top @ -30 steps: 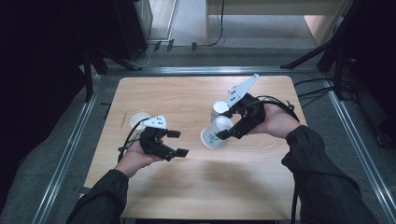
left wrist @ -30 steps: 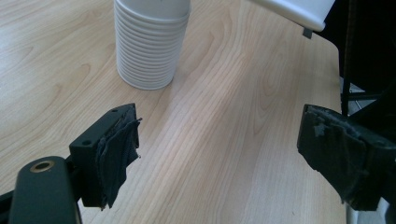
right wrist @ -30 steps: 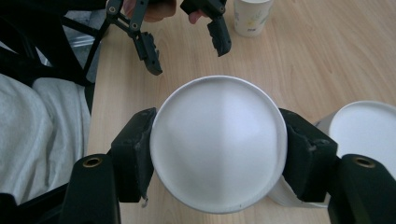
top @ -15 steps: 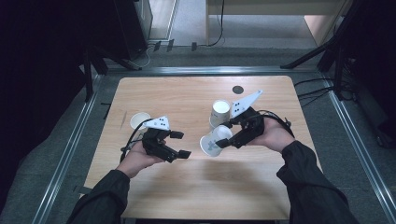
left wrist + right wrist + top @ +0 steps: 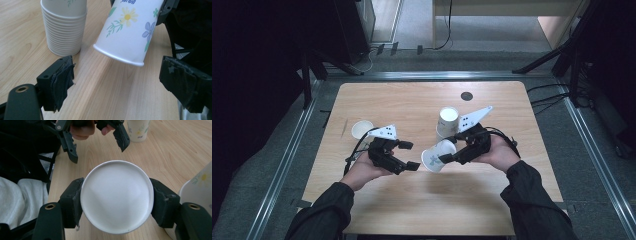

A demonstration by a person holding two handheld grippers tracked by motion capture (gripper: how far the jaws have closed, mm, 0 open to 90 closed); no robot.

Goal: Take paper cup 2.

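Observation:
My right gripper (image 5: 451,149) is shut on a flowered white paper cup (image 5: 436,156), held on its side just above the wooden table (image 5: 412,100). The cup's mouth faces my left gripper (image 5: 411,155), which stands open a short way to its left. In the right gripper view the pads (image 5: 72,202) press both sides of the cup's white base (image 5: 116,195). In the left gripper view the cup (image 5: 127,32) hangs tilted beyond my open gripper (image 5: 122,82). A stack of cups (image 5: 447,120) stands upside down behind the held cup; the same stack (image 5: 63,27) is at the upper left.
A single cup (image 5: 361,129) stands near the table's left edge, behind my left hand. A dark round spot (image 5: 467,96) marks the far side of the table. Metal rails run along both sides, with dark stands and cables beyond.
My right gripper has come down and to the left from beside the stack, carrying the cup, which now lies tilted closer to the left gripper. The left hand has hardly moved.

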